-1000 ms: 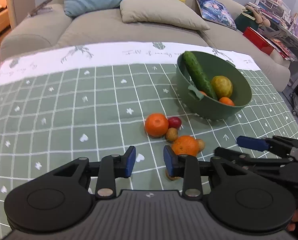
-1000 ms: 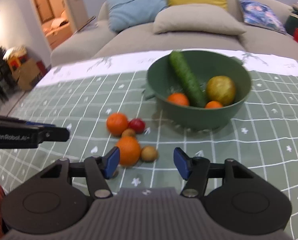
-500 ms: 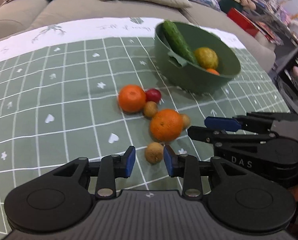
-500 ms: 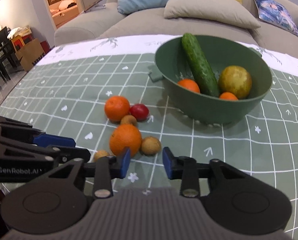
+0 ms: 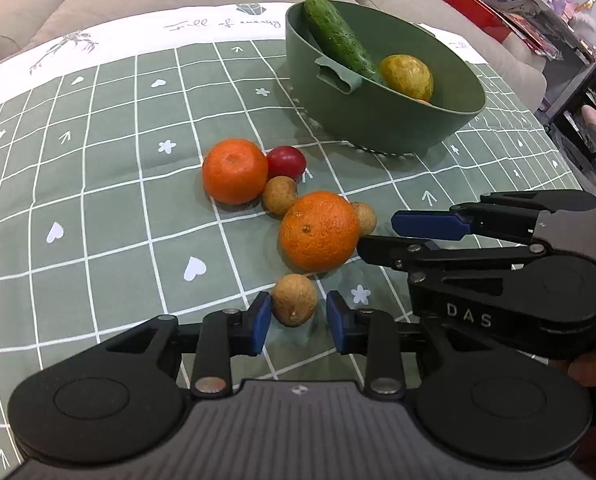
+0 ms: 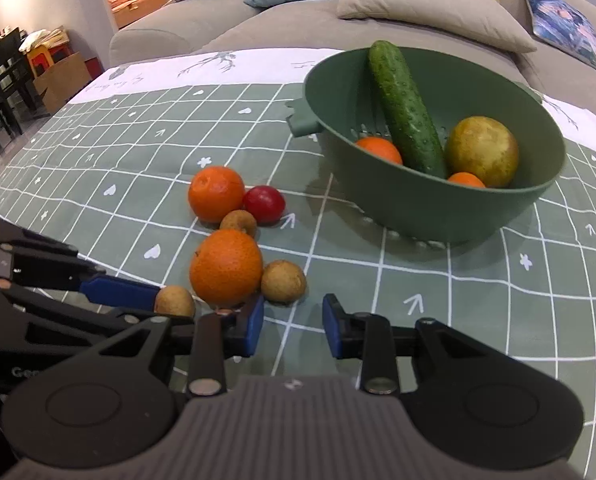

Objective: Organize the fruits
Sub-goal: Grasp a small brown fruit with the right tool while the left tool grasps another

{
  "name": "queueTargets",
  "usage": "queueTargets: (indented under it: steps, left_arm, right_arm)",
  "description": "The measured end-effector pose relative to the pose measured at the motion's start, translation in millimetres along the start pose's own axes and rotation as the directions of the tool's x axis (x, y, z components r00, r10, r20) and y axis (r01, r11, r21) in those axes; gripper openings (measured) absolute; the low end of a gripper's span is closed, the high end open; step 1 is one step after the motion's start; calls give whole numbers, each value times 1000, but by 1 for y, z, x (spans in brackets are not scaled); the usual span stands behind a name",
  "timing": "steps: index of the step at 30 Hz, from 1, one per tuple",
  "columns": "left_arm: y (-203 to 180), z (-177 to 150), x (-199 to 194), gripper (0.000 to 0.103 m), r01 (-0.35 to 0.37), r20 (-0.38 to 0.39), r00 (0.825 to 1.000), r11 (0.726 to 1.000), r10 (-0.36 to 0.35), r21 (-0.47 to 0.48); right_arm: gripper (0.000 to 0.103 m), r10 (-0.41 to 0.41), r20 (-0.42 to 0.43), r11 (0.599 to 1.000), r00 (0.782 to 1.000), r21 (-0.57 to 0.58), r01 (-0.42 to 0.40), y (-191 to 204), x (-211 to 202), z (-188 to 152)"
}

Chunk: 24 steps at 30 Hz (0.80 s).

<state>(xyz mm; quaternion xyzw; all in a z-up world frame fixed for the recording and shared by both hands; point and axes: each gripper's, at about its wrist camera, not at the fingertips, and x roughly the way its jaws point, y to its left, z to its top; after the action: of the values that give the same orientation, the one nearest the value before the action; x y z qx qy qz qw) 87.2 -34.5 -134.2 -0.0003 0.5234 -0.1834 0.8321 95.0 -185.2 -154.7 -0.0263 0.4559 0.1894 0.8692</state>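
On the green checked cloth lie two oranges [image 5: 319, 231] [image 5: 234, 171], a red plum [image 5: 286, 162] and three small brown longans. My left gripper [image 5: 296, 317] is open, its blue pads on either side of the nearest longan [image 5: 294, 299], left pad close to it. My right gripper [image 6: 292, 322] is open just short of another longan [image 6: 284, 281] beside the big orange [image 6: 225, 266]. The green bowl [image 6: 425, 200] holds a cucumber [image 6: 405, 110], a yellow-green fruit [image 6: 482, 151] and two small oranges.
A beige sofa with cushions [image 6: 433, 12] runs behind the table. The cloth's white border [image 5: 118, 36] marks the far edge. Shelves and clutter [image 5: 557, 20] stand to the right; a doorway and dark chairs [image 6: 2, 80] are at left.
Both grippers have moved forward and down toward the loose fruit. The left gripper now straddles the nearest longan. The right jaws narrowed from wide open and closed in on the second longan.
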Motion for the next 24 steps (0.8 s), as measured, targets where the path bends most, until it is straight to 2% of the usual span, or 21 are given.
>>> queueTargets:
  steps: [3, 14, 17, 24]
  left_arm:
    - [1, 2, 1, 28, 8, -3, 1000, 1000, -8, -1]
    - [13, 8, -14, 28, -7, 33, 999, 999, 9, -41]
    - [16, 10, -18, 28, -18, 40, 999, 999, 20, -51]
    - [16, 12, -24, 28, -27, 51, 998, 998, 29, -55]
  right_arm:
    - [29, 3, 0, 1000, 1000, -14, -3, 1, 3, 1]
    - [29, 30, 11, 997, 999, -65, -29, 3, 12, 5]
    - [22, 33, 9, 996, 999, -78, -32, 6, 15, 6]
    - [22, 28, 14, 996, 1000, -83, -27, 8, 11, 5]
